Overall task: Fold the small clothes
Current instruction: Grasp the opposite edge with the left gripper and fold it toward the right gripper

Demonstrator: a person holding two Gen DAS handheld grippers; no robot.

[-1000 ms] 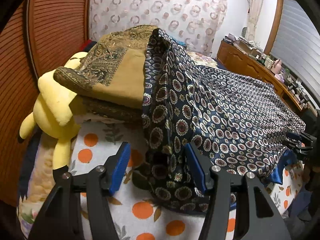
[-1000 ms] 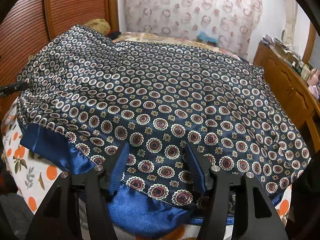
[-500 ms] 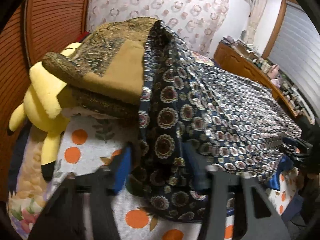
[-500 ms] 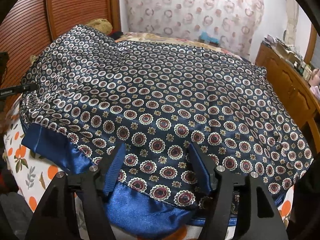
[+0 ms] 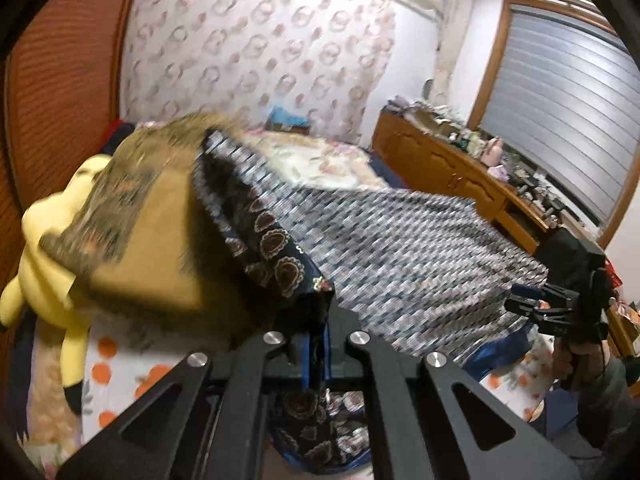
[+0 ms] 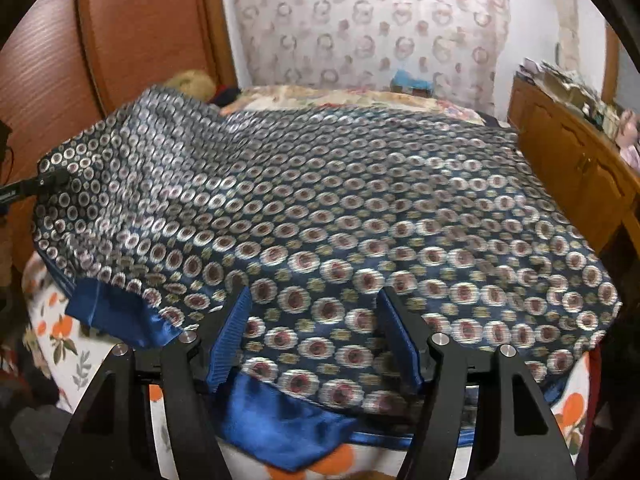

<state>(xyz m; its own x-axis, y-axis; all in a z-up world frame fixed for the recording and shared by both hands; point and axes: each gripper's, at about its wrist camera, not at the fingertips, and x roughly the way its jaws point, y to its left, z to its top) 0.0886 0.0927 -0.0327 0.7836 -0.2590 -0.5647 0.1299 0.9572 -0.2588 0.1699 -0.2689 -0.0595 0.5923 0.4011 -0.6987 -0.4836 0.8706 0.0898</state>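
Observation:
A navy patterned garment [image 6: 340, 208] with a plain blue lining [image 6: 280, 428] lies spread over the bed. My left gripper [image 5: 317, 344] is shut on the garment's left edge [image 5: 280, 248] and holds it raised; the cloth hangs between the closed jaws. My right gripper [image 6: 314, 340] is open, its blue pads [image 6: 230, 336] straddling the garment's near hem, with cloth between them. The right gripper also shows in the left wrist view [image 5: 552, 312], and the left gripper's tip shows in the right wrist view [image 6: 44, 182].
A folded tan paisley cloth [image 5: 152, 216] and a yellow plush toy [image 5: 52, 256] lie at the left by the wooden wardrobe [image 6: 132, 36]. An orange-print sheet [image 5: 120, 364] covers the bed. A cluttered wooden dresser [image 5: 460, 172] runs along the right.
My left gripper has shut on the garment's left edge and lifted it. My right gripper stays open and has pushed slightly further over the hem.

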